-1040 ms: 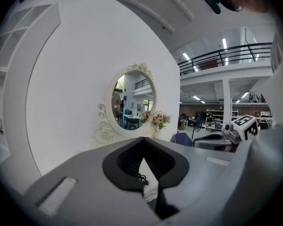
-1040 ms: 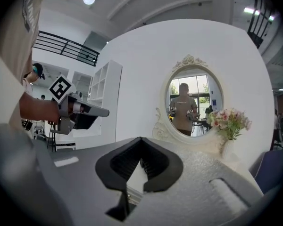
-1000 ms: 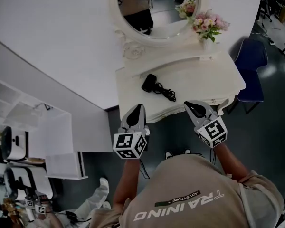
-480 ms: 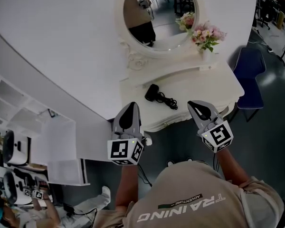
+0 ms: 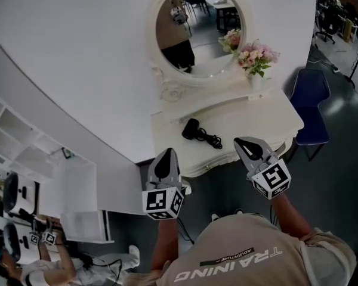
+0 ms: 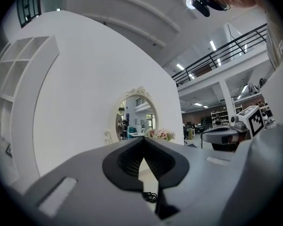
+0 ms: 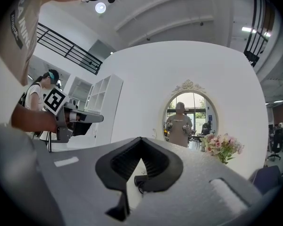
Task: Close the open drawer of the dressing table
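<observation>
Left tongs [image 5: 165, 155]: closed, nothing held, just off the dressing table [image 5: 256, 115] front edge, left end. Black corded device [image 5: 191, 129] on the table top, left of centre. Drawer under the front lip, not discernible from above. Right tongs [image 5: 243, 143]: closed, empty, at the front edge, right of centre.

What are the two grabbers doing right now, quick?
Left gripper: closed, holding nothing.
Right gripper: closed, holding nothing.
</observation>
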The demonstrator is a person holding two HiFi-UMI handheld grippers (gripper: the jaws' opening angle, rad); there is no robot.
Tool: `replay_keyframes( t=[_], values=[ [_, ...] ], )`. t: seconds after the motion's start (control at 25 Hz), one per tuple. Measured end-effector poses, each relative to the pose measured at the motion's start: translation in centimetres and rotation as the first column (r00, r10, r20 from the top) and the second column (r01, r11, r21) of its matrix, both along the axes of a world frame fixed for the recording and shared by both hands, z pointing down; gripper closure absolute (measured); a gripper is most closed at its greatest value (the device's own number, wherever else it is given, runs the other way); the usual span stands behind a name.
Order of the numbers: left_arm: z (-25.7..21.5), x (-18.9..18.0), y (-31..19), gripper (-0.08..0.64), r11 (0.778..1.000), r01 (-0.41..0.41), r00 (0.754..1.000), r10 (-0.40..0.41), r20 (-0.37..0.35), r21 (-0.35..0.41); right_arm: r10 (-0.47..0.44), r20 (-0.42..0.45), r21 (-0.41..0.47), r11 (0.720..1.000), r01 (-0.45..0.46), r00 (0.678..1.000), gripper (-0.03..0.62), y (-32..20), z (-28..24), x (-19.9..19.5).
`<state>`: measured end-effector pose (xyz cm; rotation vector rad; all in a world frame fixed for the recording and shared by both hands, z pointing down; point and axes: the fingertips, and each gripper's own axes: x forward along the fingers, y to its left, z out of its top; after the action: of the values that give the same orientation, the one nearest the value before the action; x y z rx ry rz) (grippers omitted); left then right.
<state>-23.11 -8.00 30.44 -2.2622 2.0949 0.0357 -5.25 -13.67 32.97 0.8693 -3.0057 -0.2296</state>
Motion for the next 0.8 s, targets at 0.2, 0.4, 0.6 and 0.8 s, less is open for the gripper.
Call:
replay_keyframes(
  t=[0.2,0.4,0.6,0.8],
  values=[
    [1.2,0.4,-0.1,0.541,0.999,-0.019,1.000,0.018,-0.013,-0.043,-0.013,0.014,-0.037,0.999,0.014,1.000,0.591,0.2,0.3,0.1],
    [1.8,0.0,0.2,0.541,0.998,-0.001,1.000,0.000,-0.018,-0.062,-0.019,-0.006,-0.042,0.999,0.019,1.000,0.591,0.2,1.4,-0.3],
    [2.9,0.3,0.1,0.541,0.996,-0.004,1.000,0.002,-0.025,-0.088,-0.012,-0.007,-0.051,0.999,0.011,1.000,0.591,0.5,2.2,-0.5],
    [3.4,0.7,-0.2,0.541,0.995,-0.012,1.000,0.009,-0.027,-0.101,-0.005,-0.014,-0.044,0.999,0.004,1.000,0.591,0.3,2.1,-0.2]
  ],
)
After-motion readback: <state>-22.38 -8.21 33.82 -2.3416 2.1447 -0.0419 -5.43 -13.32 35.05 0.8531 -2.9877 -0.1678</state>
